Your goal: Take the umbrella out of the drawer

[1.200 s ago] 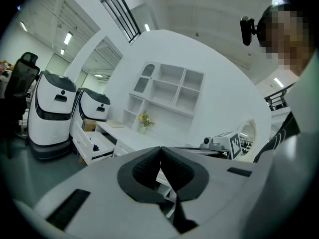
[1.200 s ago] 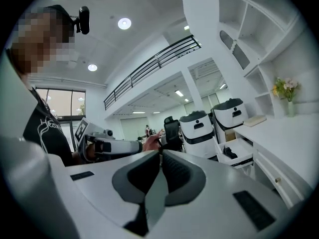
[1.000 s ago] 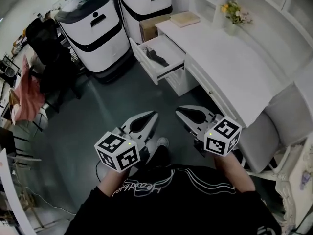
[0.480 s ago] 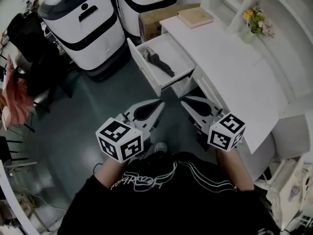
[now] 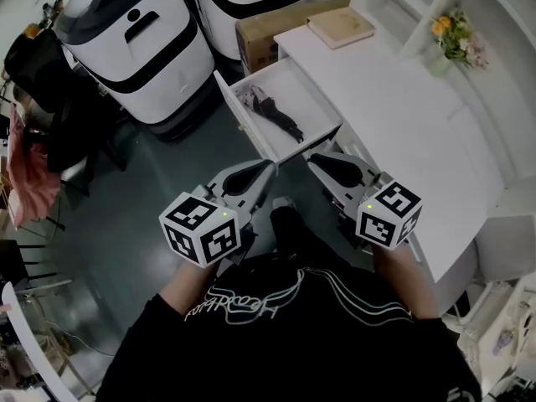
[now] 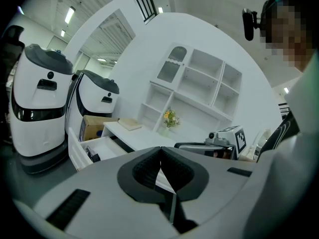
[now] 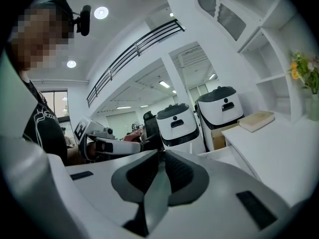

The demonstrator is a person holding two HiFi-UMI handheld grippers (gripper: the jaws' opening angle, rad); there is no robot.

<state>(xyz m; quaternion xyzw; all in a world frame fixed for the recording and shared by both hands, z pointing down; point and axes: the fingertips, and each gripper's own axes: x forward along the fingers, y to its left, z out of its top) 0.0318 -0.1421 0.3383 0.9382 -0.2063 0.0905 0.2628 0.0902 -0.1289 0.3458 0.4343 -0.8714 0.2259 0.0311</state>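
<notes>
Progress check on the umbrella job: the drawer (image 5: 303, 99) stood pulled out from the desk's (image 5: 394, 99) front edge, so that part was done. The umbrella (image 5: 275, 114) lay inside it though, a dark folded thing stretched along the drawer's front wall, untouched.

My left gripper (image 5: 268, 168) and right gripper (image 5: 313, 159) hovered side by side just short of the drawer's near corner, both pointing toward it. Fingers on both were clenched tight, pads pressed together with nothing between them, so I'd say I was at the approach stage. Left to do, as I judged it: spread one pair of fingers, get in over the drawer's rim, grab the umbrella, lift it clear.

Head count of what was around: one umbrella, one open drawer, two grippers. On the desk, one book (image 5: 339, 25) near the far corner and one small vase of flowers (image 5: 455, 38) along the back edge. Past the desk's far end, one cardboard box (image 5: 261, 33) and two big white machines (image 5: 138, 44) on the floor. Couldn't tell if anything else was in the drawer besides the umbrella.
</notes>
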